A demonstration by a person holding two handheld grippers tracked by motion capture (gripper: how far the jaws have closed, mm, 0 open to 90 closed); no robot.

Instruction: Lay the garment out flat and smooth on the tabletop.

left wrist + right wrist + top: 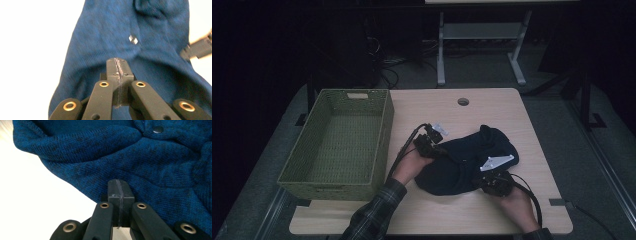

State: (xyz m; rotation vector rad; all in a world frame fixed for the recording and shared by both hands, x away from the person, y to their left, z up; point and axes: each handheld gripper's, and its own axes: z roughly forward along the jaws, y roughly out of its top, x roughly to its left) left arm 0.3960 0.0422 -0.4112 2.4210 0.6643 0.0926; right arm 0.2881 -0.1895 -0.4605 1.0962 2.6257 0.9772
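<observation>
Basket (339, 145) walls off left; table (492, 107) behind sweater (462, 160) open.

Green woven basket (339, 142) at the left of a wooden table (492, 107), grey floor (557, 107)

Dark blue knitted garment (462, 162), crumpled in a loose heap, snap button showing, lying on the tabletop's right half

Dark blue knit garment (462, 165) (black-flecked), green woven basket (339, 145), plaid sleeve (374, 215)
</observation>
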